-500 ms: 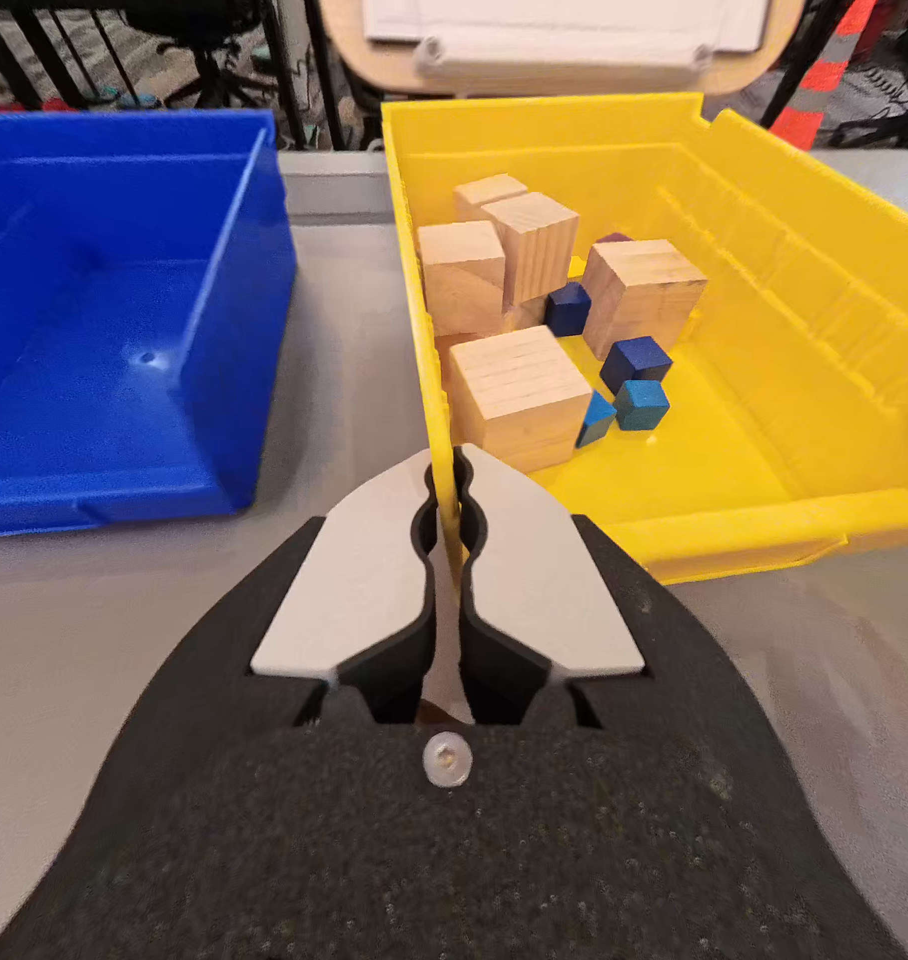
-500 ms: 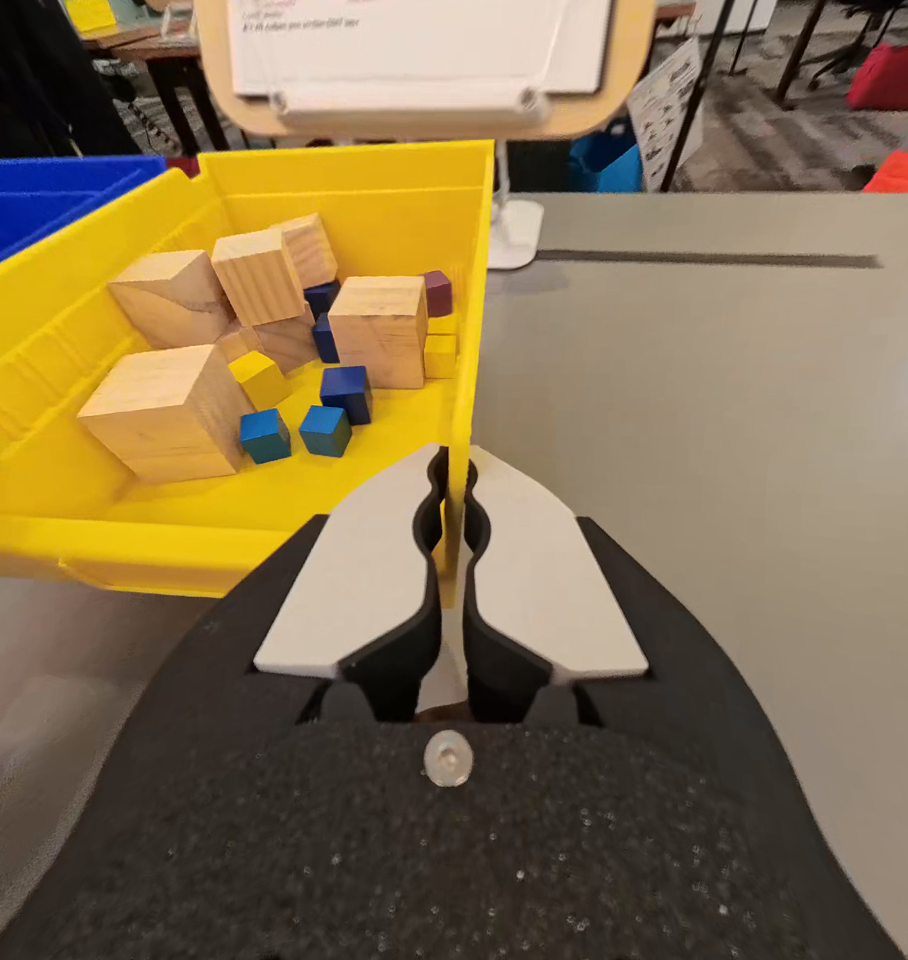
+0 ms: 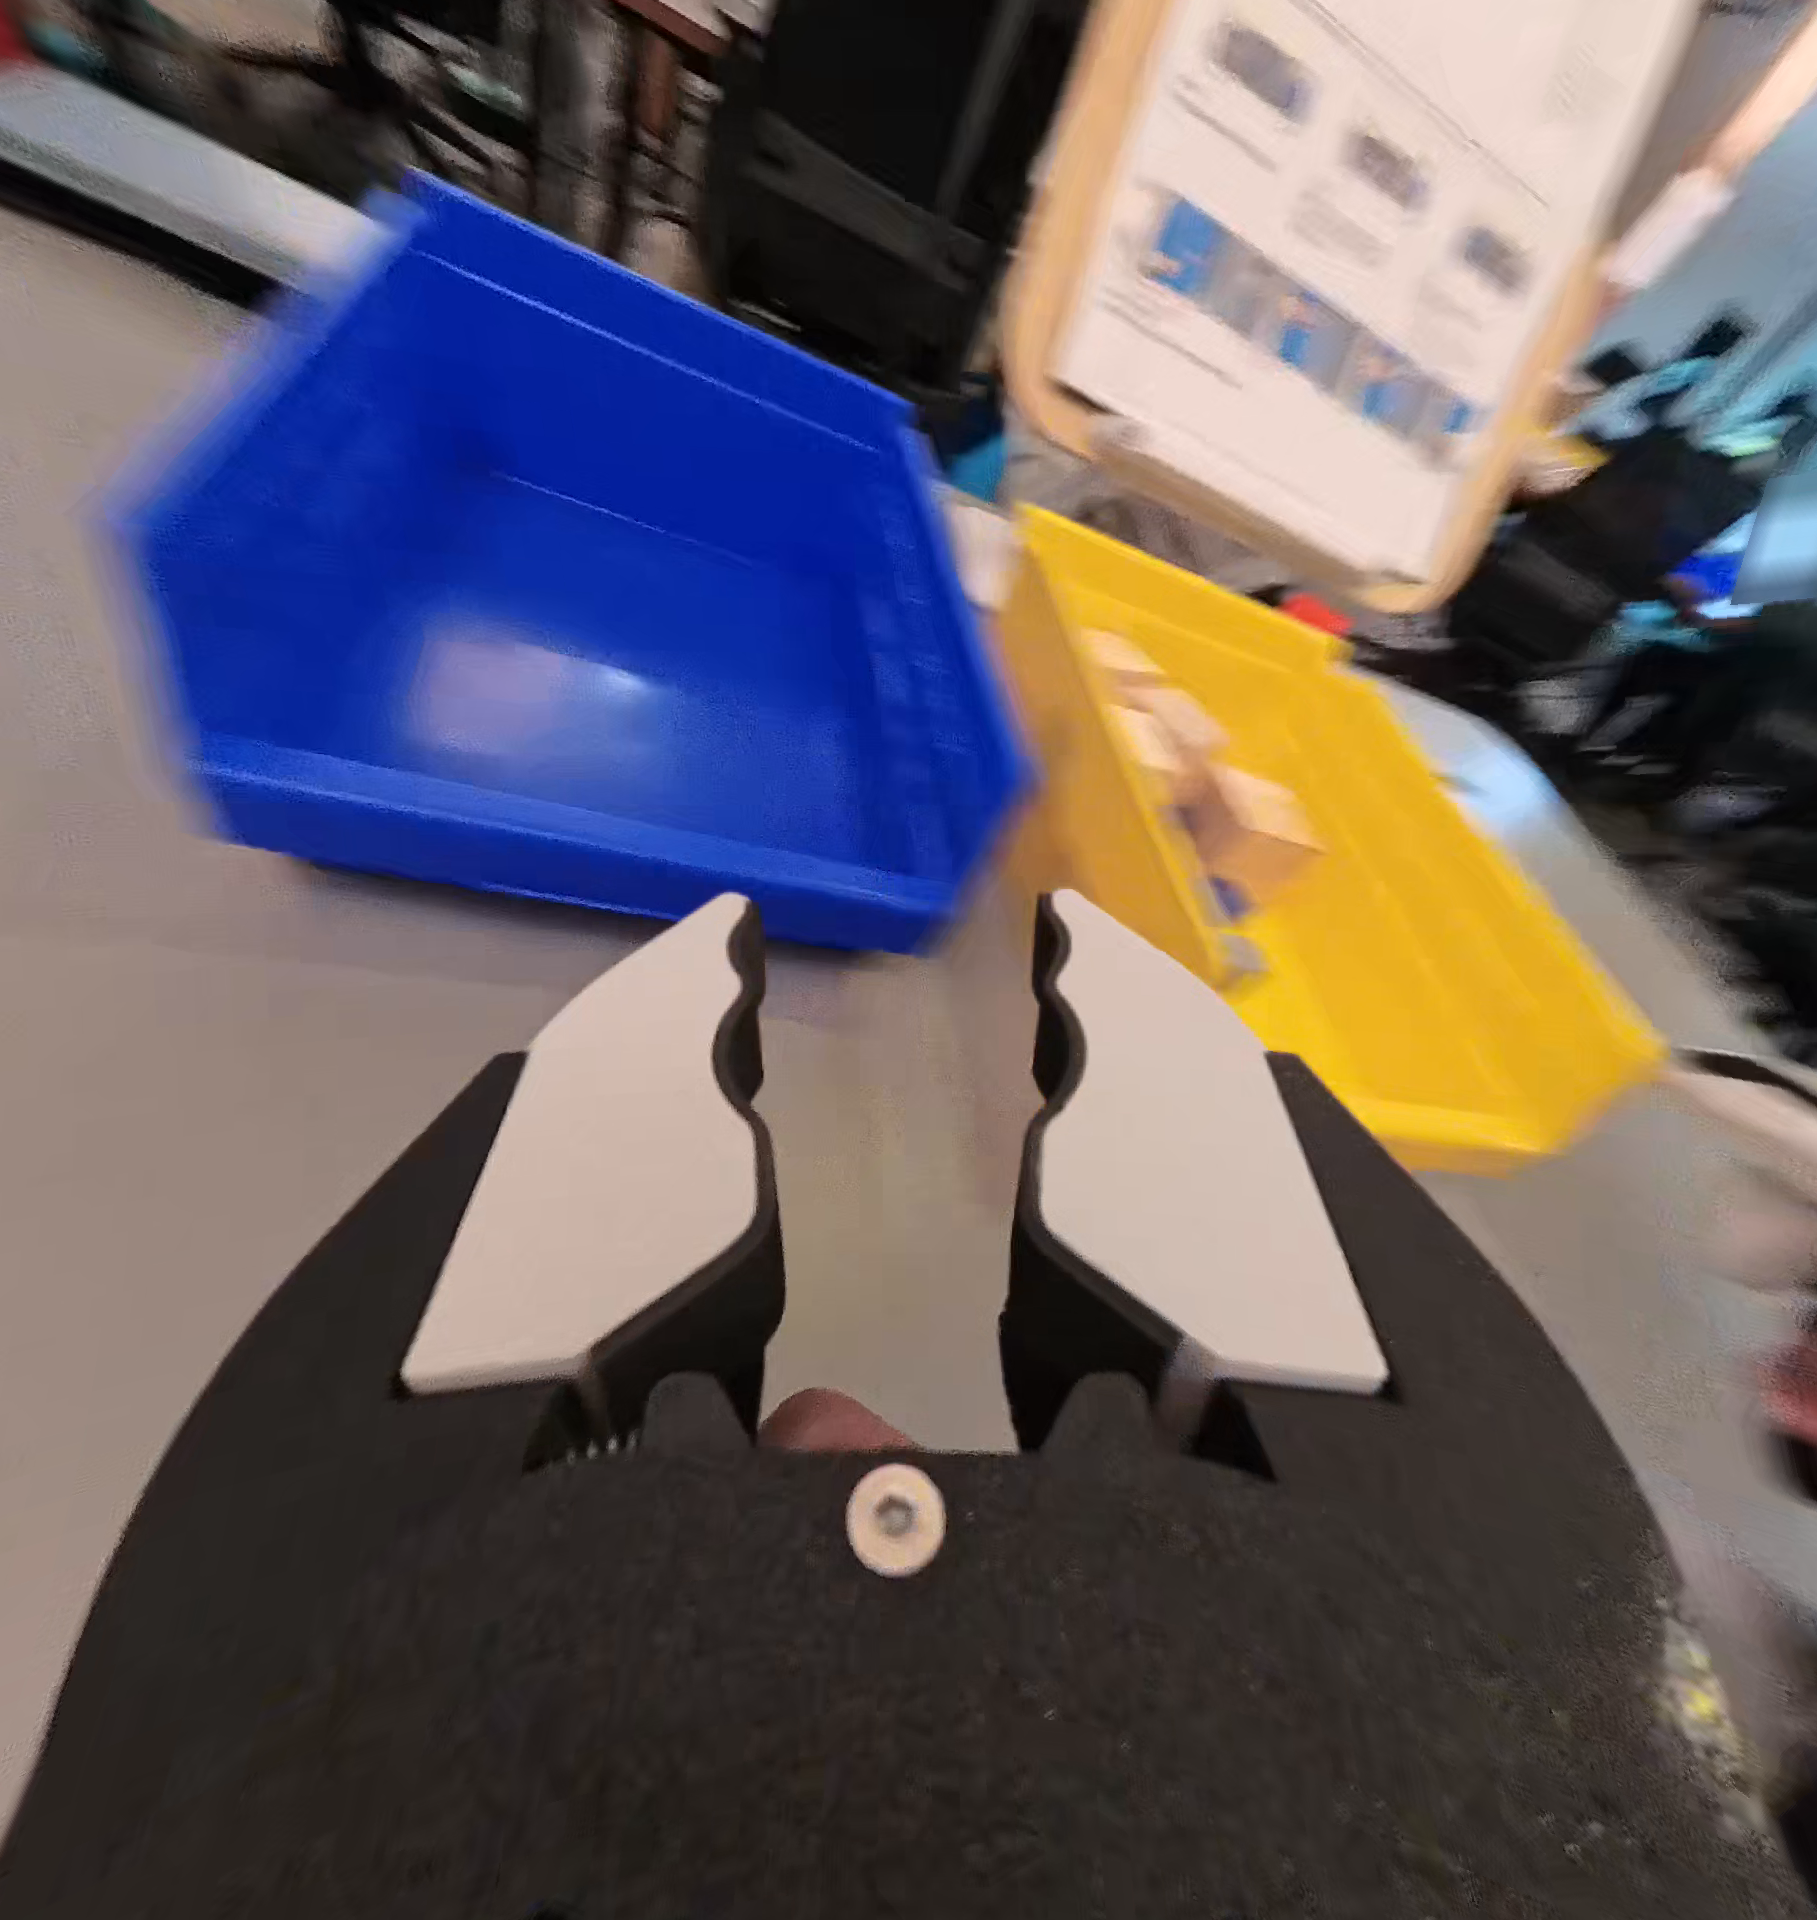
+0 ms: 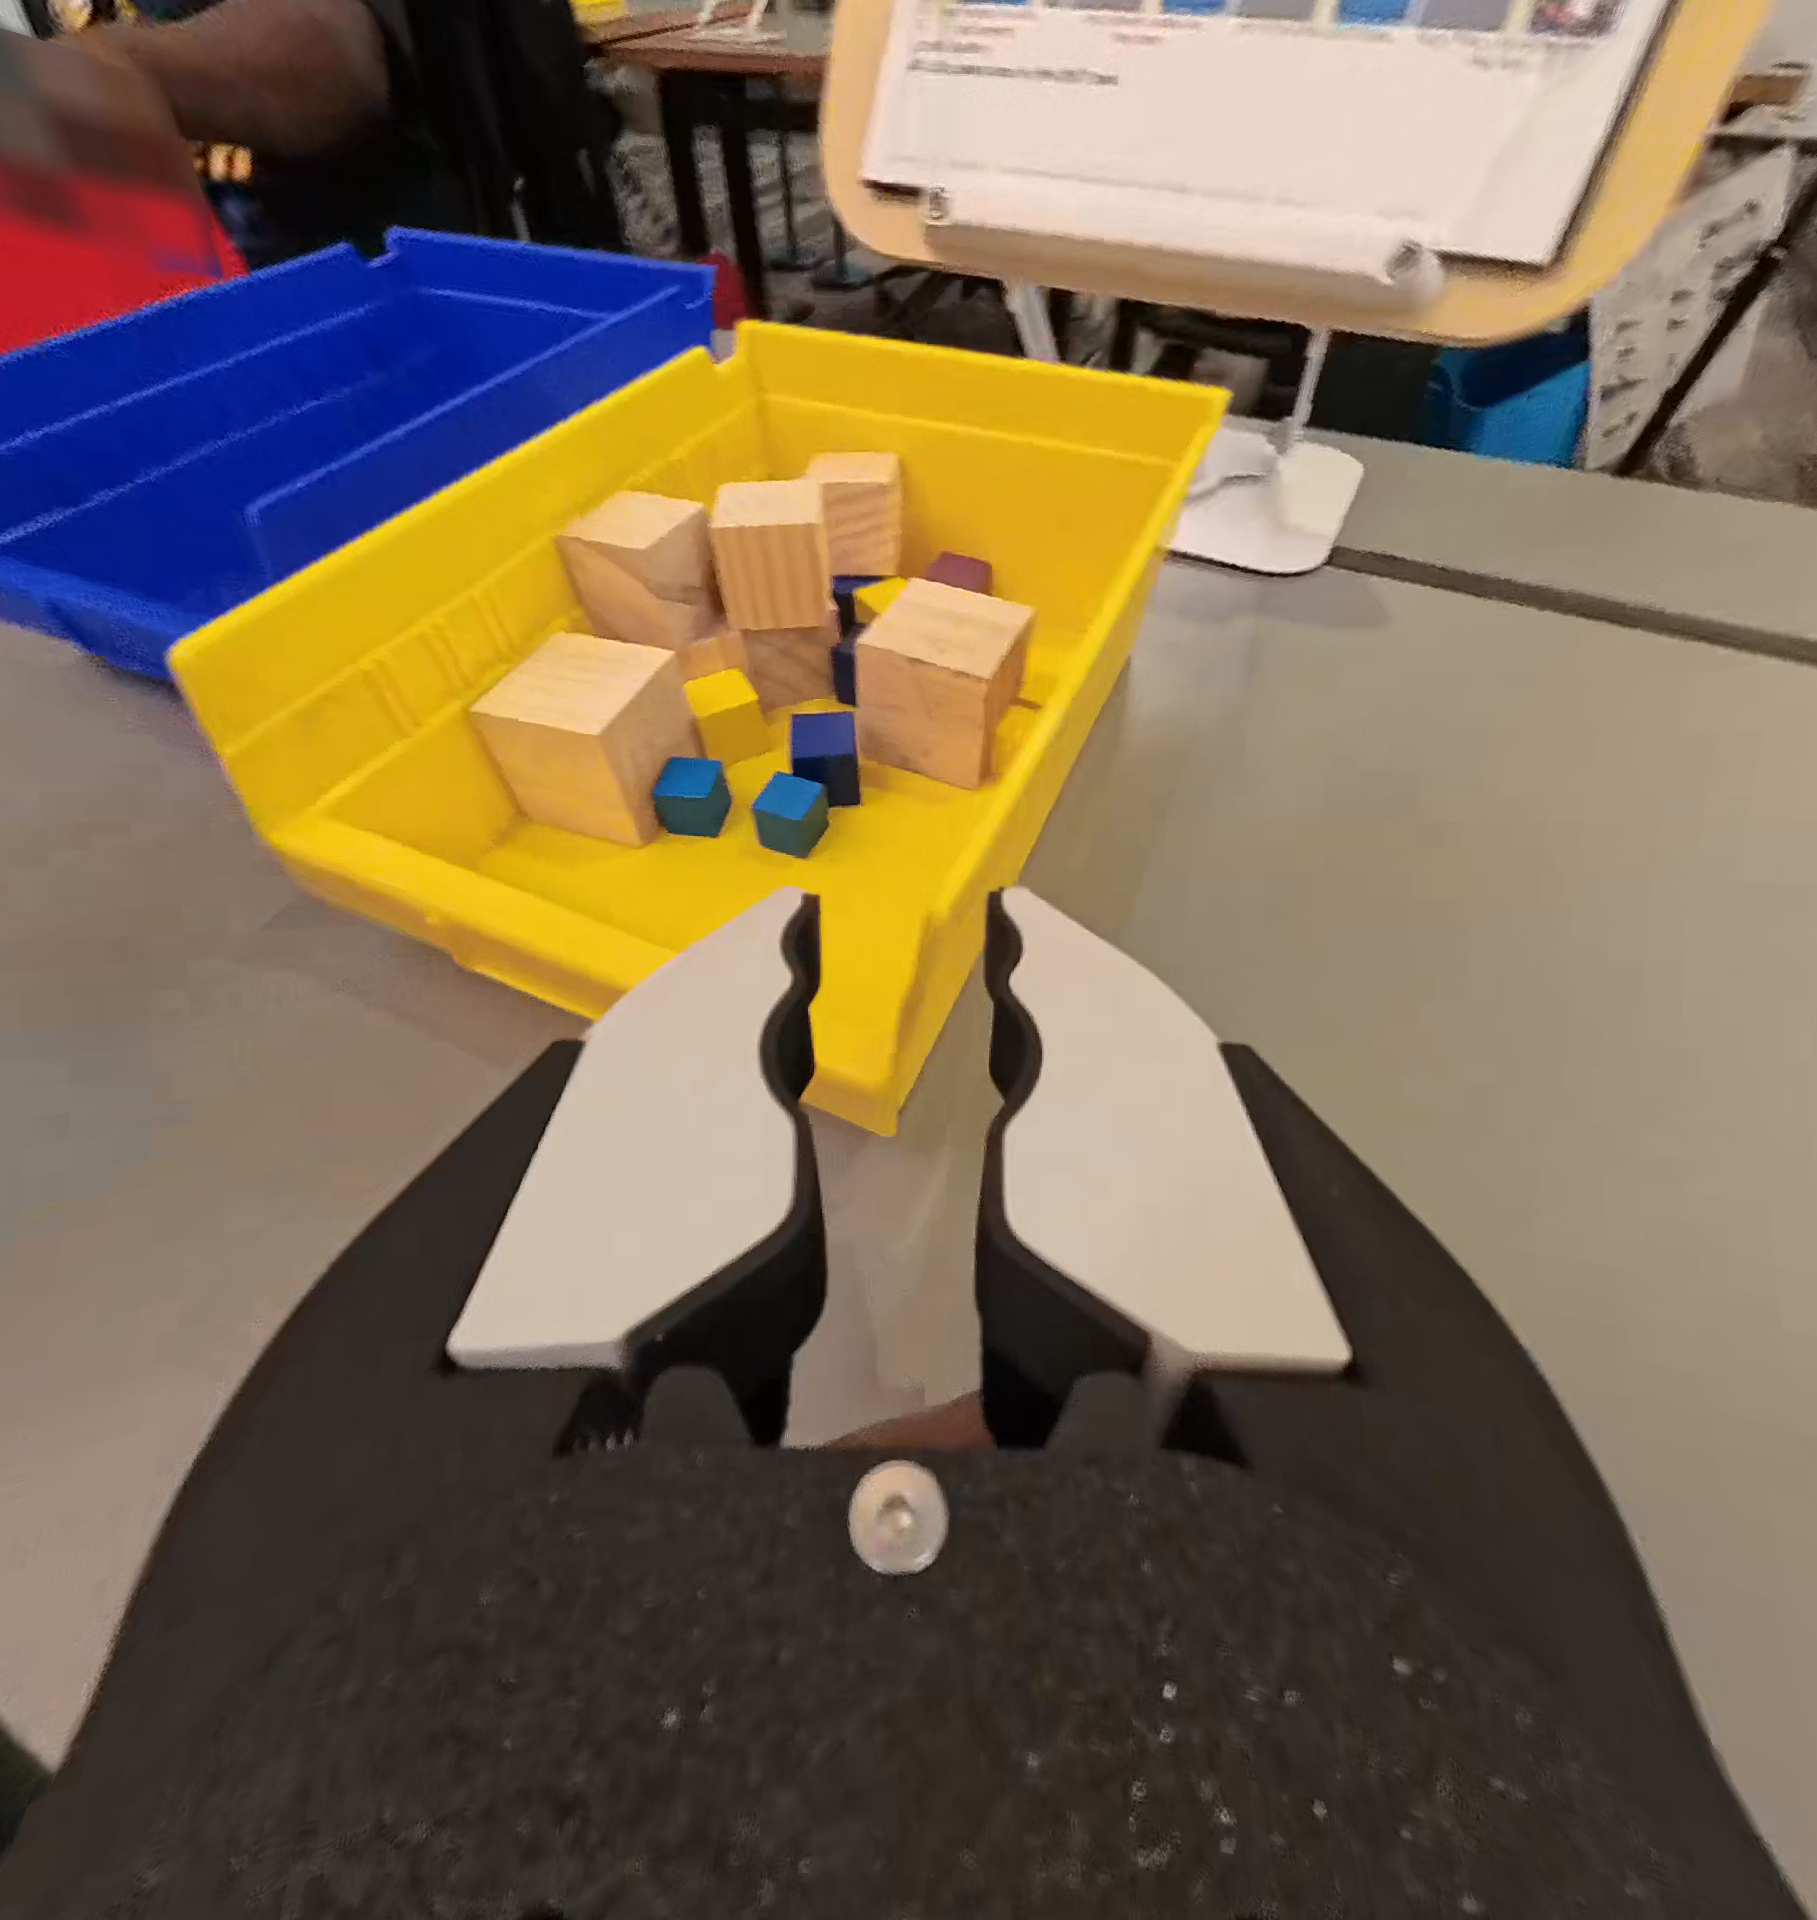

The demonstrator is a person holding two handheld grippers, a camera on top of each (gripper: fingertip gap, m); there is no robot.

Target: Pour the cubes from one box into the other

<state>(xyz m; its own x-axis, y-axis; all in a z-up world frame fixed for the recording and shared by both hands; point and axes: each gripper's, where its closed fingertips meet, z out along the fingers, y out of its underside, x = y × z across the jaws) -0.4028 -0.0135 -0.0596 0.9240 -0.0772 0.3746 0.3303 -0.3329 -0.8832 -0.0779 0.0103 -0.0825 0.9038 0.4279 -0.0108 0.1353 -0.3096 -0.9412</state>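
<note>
Yellow plastic fills the space just beyond the right gripper (image 4: 896, 914), whose fingers stand apart and grip nothing, the near corner of the yellow box (image 4: 873, 1049) lying between their tips without visible contact. The cubes (image 4: 758, 665), large bare-wood ones mixed with small blue, yellow and purple ones, sit heaped inside that box, ahead of the fingers and slightly to their left, none yet poured. The blue box (image 4: 260, 436) rests farther off to the left, just beside the yellow one and bare inside, placed close presumably so the cubes have only a short way to travel. In the blurred left wrist view, the left gripper (image 3: 893, 914) is also spread wide and empty above the grey table (image 3: 156, 1039), its tips aimed at the gap between the two boxes, blue to the left and yellow to the right. With neither gripper clamped on a wall, the yellow box sits flat on the table, and the pour looks still to begin. A stand with a sheet (image 4: 1247, 104) rises behind.
</note>
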